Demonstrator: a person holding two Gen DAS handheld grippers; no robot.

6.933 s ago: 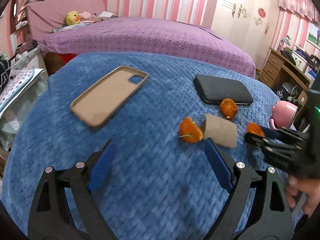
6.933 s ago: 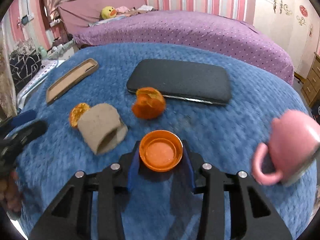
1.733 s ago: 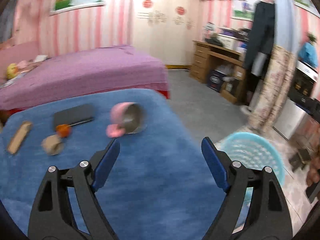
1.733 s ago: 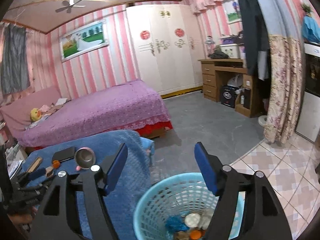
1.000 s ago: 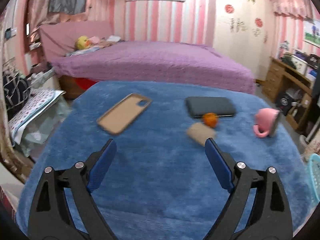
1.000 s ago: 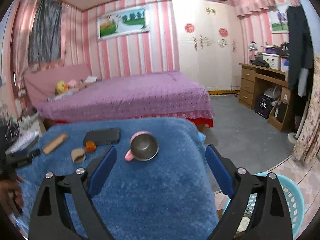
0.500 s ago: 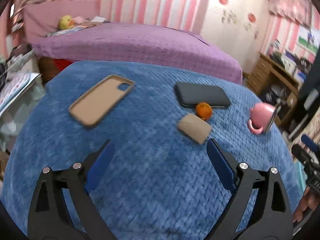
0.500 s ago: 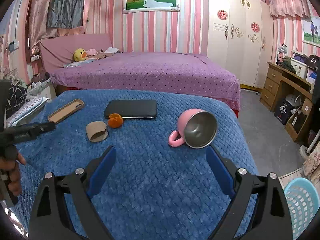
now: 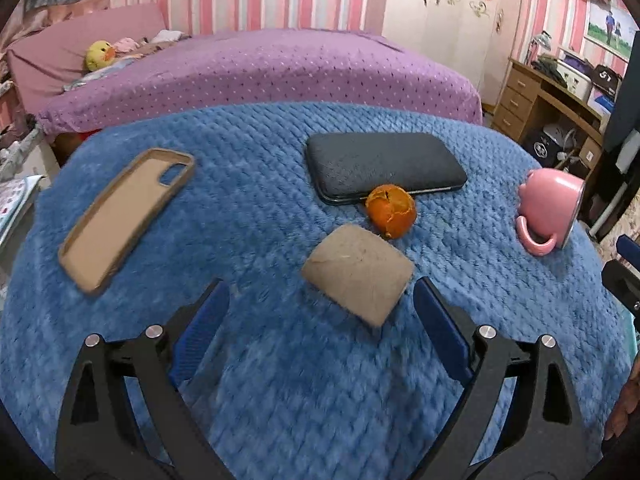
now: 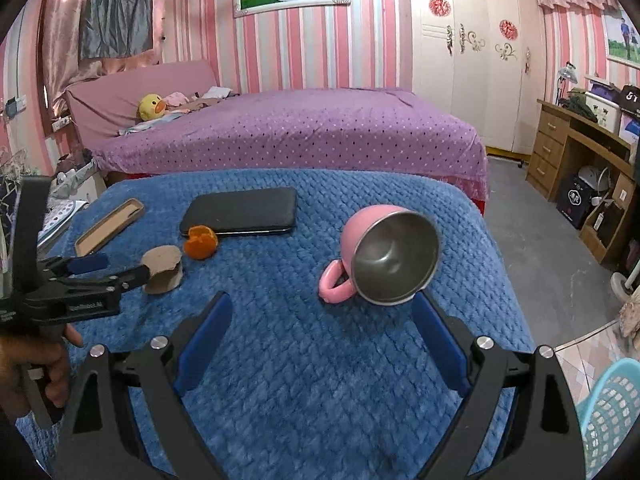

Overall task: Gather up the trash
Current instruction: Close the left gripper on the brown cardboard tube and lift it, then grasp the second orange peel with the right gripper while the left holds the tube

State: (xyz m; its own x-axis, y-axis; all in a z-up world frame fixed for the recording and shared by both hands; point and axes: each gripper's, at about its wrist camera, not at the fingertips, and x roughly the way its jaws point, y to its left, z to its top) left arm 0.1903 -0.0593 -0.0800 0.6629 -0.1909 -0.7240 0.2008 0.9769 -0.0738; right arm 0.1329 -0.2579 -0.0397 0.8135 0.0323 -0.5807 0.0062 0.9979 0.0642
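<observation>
A brown cardboard roll (image 9: 357, 271) lies on the blue blanket (image 9: 248, 208), with an orange peel (image 9: 391, 210) just behind it. My left gripper (image 9: 318, 312) is open and empty, its fingers either side of the roll's near end. The roll (image 10: 162, 265) and peel (image 10: 201, 241) also show in the right wrist view, with the left gripper (image 10: 106, 270) beside the roll. My right gripper (image 10: 322, 328) is open and empty, low over the blanket in front of the tipped pink mug (image 10: 384, 254). A light blue trash basket (image 10: 612, 412) stands on the floor at the lower right.
A black phone (image 9: 384, 166) lies behind the peel and a tan phone case (image 9: 126, 210) to the left. The pink mug (image 9: 550, 210) lies on its side near the blanket's right edge. A purple bed (image 10: 296, 128) is behind; a wooden desk (image 10: 588, 152) stands right.
My left gripper has moved forward and down to the cardboard roll, which now lies between its open fingers. My right gripper has come closer to the pink mug. Earlier trash went into the basket.
</observation>
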